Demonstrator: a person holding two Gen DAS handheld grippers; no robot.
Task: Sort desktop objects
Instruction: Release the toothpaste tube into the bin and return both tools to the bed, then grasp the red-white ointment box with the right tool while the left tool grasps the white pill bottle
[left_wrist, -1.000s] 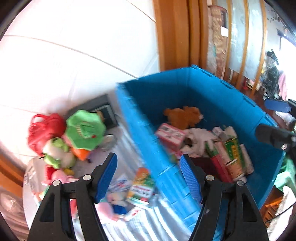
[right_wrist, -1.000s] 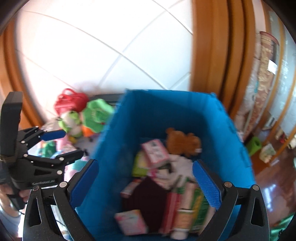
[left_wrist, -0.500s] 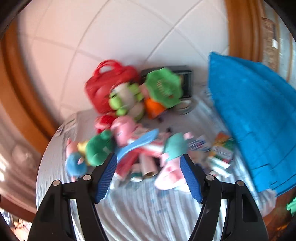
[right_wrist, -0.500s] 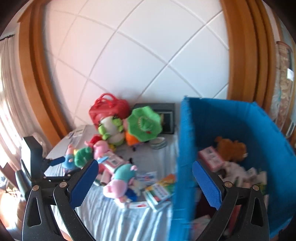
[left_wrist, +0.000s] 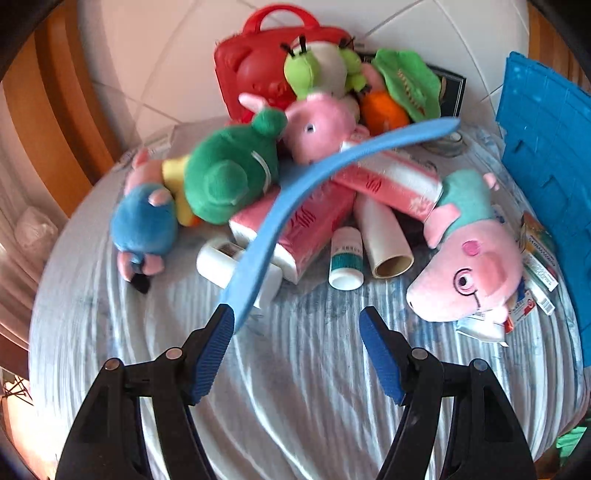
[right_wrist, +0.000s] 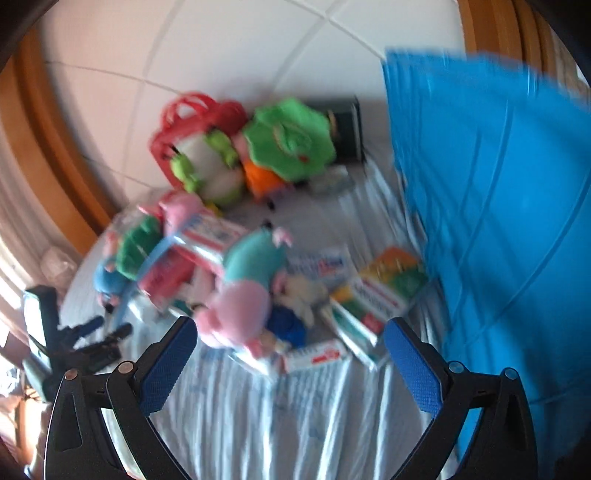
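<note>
A heap of toys and packages lies on the striped tablecloth (left_wrist: 295, 387). My left gripper (left_wrist: 297, 321) is open and empty, just in front of a long blue shoehorn-like strip (left_wrist: 295, 199), a white medicine bottle (left_wrist: 346, 258) and a cardboard roll (left_wrist: 384, 236). A pink pig plush (left_wrist: 469, 266) lies to its right, and a green plush (left_wrist: 229, 177) and a blue plush (left_wrist: 144, 225) to its left. My right gripper (right_wrist: 290, 332) is open and empty, above the pig plush (right_wrist: 243, 295) and medicine boxes (right_wrist: 373, 299). The blue bin (right_wrist: 498, 221) stands at the right.
A red bag (left_wrist: 266, 62), a green-and-white frog plush (left_wrist: 317, 70) and a green flower-shaped plush (left_wrist: 410, 85) sit at the back against the white tiled wall. Pink tissue packs (left_wrist: 306, 221) lie mid-heap. My left gripper shows in the right wrist view (right_wrist: 99, 336).
Both grippers swung left, away from the blue bin's inside, and came down close over the heap on the table. Both stayed open and empty.
</note>
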